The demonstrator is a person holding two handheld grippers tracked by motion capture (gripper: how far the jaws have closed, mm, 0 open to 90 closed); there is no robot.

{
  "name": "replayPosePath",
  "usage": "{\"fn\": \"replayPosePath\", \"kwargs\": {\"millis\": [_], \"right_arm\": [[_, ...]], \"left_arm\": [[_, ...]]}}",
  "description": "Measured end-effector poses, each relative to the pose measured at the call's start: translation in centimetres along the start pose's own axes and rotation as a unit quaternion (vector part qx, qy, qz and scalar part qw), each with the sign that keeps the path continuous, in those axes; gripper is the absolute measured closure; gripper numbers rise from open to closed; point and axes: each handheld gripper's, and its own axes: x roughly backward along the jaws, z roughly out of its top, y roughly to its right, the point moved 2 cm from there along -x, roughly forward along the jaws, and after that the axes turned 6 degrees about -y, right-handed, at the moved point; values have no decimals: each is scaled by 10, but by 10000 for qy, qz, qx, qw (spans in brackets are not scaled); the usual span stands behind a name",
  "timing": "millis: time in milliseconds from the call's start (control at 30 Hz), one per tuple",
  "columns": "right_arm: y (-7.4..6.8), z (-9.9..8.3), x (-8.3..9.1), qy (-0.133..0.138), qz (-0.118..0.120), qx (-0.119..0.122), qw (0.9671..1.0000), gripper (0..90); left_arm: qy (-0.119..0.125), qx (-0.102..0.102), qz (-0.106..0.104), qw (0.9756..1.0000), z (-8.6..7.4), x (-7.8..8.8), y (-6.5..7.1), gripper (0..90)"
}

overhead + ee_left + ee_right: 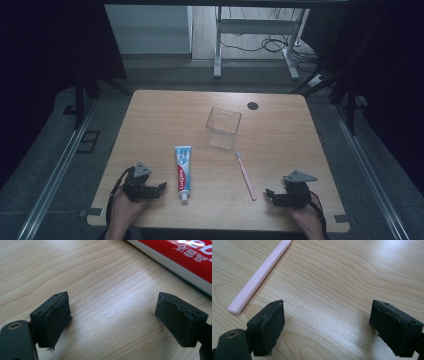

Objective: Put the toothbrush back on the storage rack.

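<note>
Both my claws rest low on the worktop (280,125), wide and empty: left claw (161,187) beside the toothpaste (183,172), right claw (269,193) near the pink toothbrush (246,176).

You see a pale wood-grain table (280,135), a pink toothbrush (245,175), a red, white and blue tube (183,172), a clear cup (223,128), and black grippers (162,186).

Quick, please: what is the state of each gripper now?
Left gripper: open, holding nothing.
Right gripper: open, holding nothing.
</note>
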Motion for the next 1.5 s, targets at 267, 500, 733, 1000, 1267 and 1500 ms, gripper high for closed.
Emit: {"fn": "replayPosePath", "kwargs": {"millis": [267,500,733,1000,1267,1500], "right_arm": [[-1,1,-2,-47,-97,-111,9999,73],[-1,4,-6,-176,-183,-217,9994,0],[-2,5,-6,-183,-236,-293,9991,0],[-2,6,-2,-229,-217,-264,9992,104],[-1,7,4,-274,-141,-187,9993,288],[-4,10,10,-259,34,-53,9996,450]], "left_arm": [[-2,107,86,9999,3,-2,1,128],[2,117,88,9999,3,-3,1,129],[3,120,90,9999,3,-3,1,131],[3,118,91,9999,3,-3,1,131],[1,116,92,9999,3,-2,1,132],[1,117,92,9999,3,-3,1,131]]}}
